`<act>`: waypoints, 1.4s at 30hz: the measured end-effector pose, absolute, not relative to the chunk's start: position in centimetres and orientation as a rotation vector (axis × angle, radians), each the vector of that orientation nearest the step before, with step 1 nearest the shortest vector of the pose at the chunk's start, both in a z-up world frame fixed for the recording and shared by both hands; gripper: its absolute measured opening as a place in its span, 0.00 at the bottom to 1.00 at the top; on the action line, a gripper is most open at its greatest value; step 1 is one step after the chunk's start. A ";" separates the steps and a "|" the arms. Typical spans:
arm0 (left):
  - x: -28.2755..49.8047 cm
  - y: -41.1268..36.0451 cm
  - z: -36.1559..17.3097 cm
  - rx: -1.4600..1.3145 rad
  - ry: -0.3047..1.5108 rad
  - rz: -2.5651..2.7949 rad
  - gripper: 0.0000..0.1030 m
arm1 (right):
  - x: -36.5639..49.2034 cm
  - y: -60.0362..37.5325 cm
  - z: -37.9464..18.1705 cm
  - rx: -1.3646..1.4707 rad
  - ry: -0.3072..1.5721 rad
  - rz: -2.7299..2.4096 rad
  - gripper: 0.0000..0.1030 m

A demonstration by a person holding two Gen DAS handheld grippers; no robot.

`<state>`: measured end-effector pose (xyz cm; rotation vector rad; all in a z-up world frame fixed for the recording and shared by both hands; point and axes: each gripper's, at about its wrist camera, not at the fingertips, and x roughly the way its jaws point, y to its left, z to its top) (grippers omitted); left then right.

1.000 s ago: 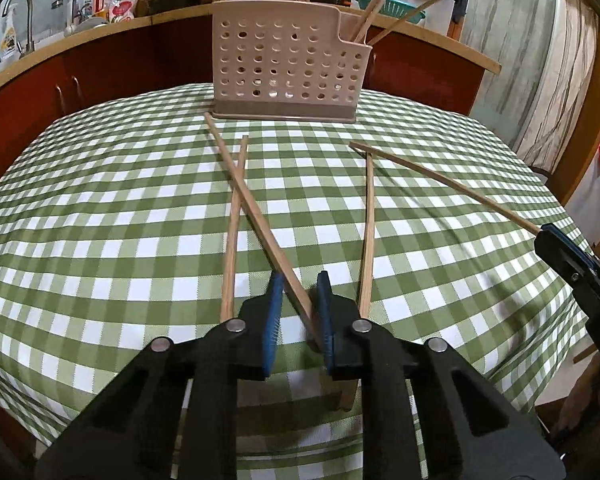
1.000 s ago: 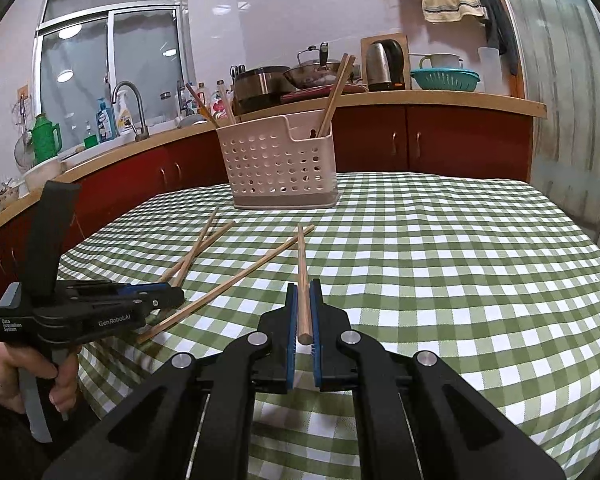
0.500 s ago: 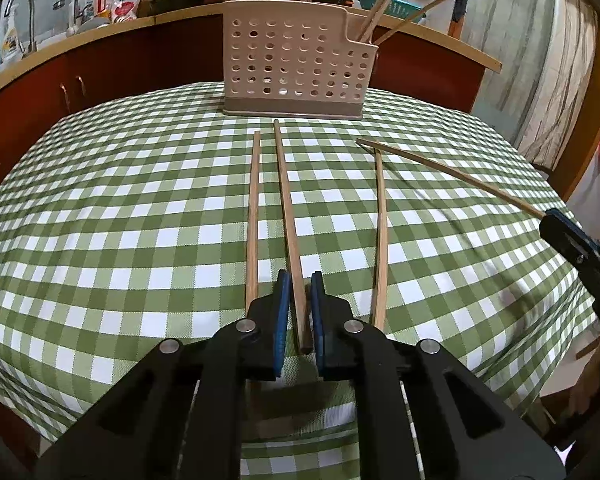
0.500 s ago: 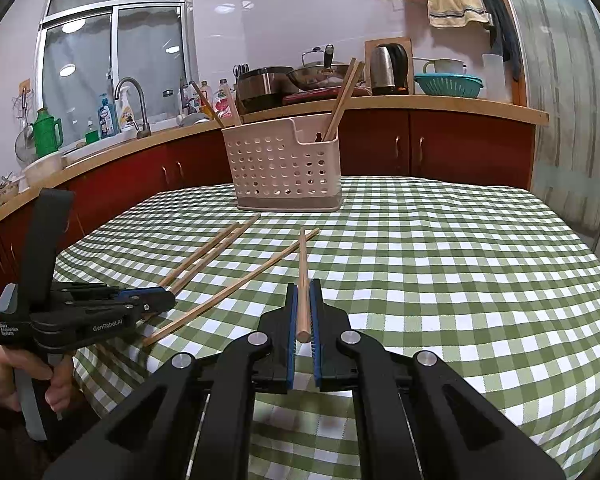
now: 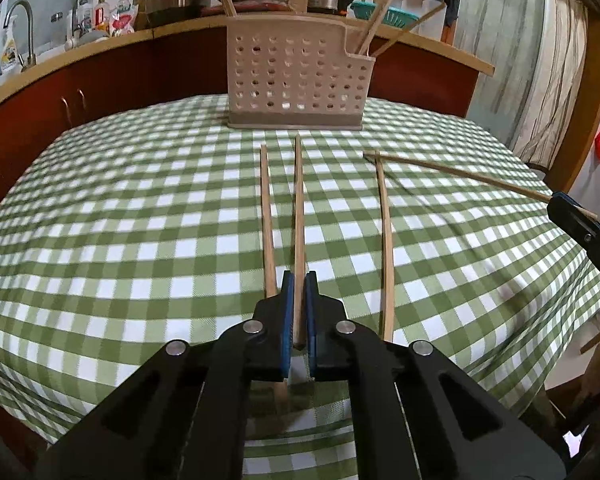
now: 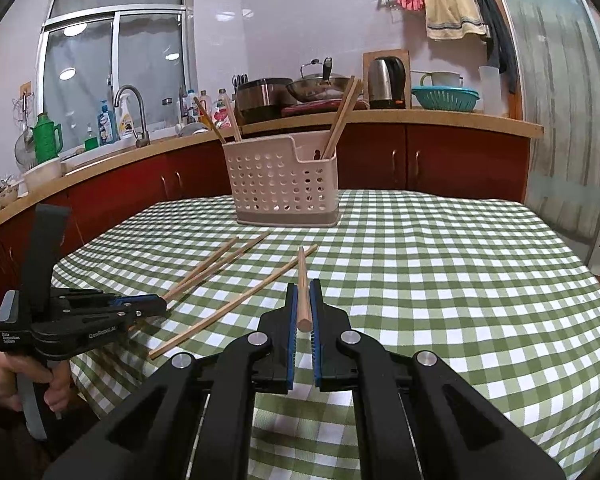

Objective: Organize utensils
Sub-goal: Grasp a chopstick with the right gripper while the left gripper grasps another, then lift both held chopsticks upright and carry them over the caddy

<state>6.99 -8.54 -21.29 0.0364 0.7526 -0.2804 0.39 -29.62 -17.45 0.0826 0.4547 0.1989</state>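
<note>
My left gripper (image 5: pixel 298 280) is shut on the near end of a wooden chopstick (image 5: pixel 299 216) that points at the beige perforated utensil holder (image 5: pixel 296 80). Two more chopsticks lie on the checked cloth, one to its left (image 5: pixel 267 220) and one to its right (image 5: pixel 386 240). My right gripper (image 6: pixel 303 286) is shut on another chopstick (image 6: pixel 302 284), held just above the table; it also shows in the left wrist view (image 5: pixel 460 172). The holder (image 6: pixel 284 184) has several chopsticks standing in it.
The round table (image 6: pixel 460 272) has a green and white checked cloth. Behind it runs a red kitchen counter (image 6: pixel 440 152) with a kettle, pots, bottles and a sink. A curtain hangs at the right.
My left gripper has closed on the middle chopstick and turned it straight toward the holder. The right gripper has kept its chopstick and lifted it slightly.
</note>
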 end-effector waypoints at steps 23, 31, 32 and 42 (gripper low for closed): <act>6.1 -7.1 -14.0 0.056 0.506 -0.262 0.06 | -0.1 -29.8 -13.0 0.079 0.336 0.184 0.06; 6.7 -6.9 -12.3 0.058 0.457 -0.269 0.06 | 0.7 -29.6 -11.8 0.079 0.326 0.187 0.06; 6.8 -6.8 -12.1 0.058 0.452 -0.270 0.06 | 0.8 -29.6 -11.7 0.078 0.324 0.187 0.06; 8.4 -6.2 -10.3 0.048 0.421 -0.279 0.06 | 2.5 -28.9 -10.2 0.066 0.299 0.201 0.06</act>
